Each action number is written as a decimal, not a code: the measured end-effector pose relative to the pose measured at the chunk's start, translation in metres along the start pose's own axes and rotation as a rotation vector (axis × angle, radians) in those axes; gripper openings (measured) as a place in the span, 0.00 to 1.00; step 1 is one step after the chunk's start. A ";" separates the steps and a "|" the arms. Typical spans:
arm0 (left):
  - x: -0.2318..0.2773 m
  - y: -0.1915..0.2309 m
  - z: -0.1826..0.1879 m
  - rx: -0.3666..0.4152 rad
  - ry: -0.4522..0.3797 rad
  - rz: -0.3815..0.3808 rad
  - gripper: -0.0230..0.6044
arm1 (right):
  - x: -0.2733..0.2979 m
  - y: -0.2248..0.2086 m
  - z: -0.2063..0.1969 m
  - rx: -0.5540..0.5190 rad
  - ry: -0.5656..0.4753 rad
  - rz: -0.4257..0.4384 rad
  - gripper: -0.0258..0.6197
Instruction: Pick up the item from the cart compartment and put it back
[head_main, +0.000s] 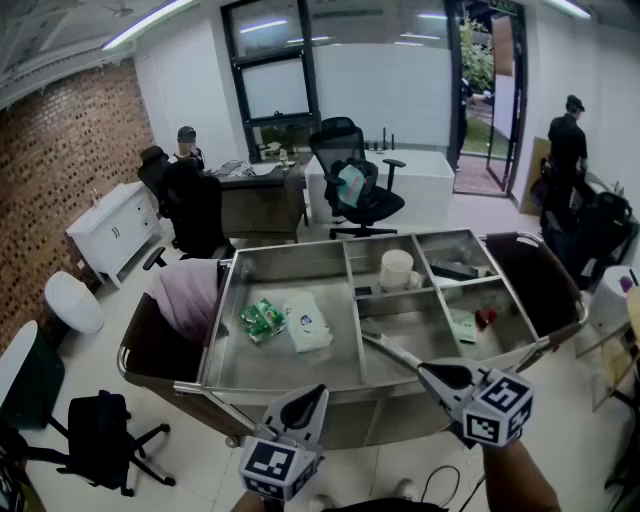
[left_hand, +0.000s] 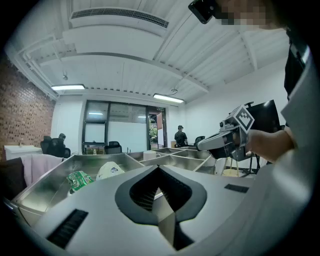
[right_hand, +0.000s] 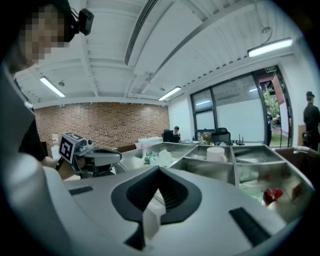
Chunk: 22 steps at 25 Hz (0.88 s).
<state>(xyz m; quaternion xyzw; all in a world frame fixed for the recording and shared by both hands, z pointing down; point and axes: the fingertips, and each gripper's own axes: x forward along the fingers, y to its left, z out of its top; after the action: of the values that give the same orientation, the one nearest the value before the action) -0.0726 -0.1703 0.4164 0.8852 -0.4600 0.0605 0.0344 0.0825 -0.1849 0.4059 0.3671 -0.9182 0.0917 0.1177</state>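
The steel cart (head_main: 285, 375) has several compartments. In the big left one lie a green packet (head_main: 262, 320) and a white packet (head_main: 308, 322). A white cup (head_main: 397, 269) stands in the middle back compartment. A small red item (head_main: 484, 318) and a pale green packet (head_main: 462, 325) lie at the right. My left gripper (head_main: 318, 392) is shut and empty, hovering at the cart's near rim. My right gripper (head_main: 372, 338) is shut and empty, its tip over the middle front compartment. The left gripper view shows the green packet (left_hand: 77, 179) and the right gripper (left_hand: 200, 146).
A pink cloth (head_main: 190, 295) hangs in the dark bag at the cart's left end, and another dark bag (head_main: 545, 280) hangs at the right end. A black office chair (head_main: 100, 435) stands at lower left. Beyond the cart are desks, chairs and two people.
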 end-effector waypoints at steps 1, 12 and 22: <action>0.000 0.001 0.001 0.011 -0.004 0.001 0.04 | 0.004 -0.003 0.003 -0.020 0.016 0.000 0.07; 0.001 -0.003 0.002 0.013 -0.008 -0.019 0.04 | 0.065 -0.041 0.025 -0.210 0.201 0.020 0.24; 0.028 0.005 0.027 0.057 -0.045 -0.021 0.04 | 0.139 -0.066 -0.026 -0.241 0.566 0.106 0.30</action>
<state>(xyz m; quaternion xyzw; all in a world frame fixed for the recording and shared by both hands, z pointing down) -0.0584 -0.1986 0.3932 0.8916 -0.4496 0.0535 -0.0006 0.0347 -0.3157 0.4754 0.2620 -0.8710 0.0866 0.4064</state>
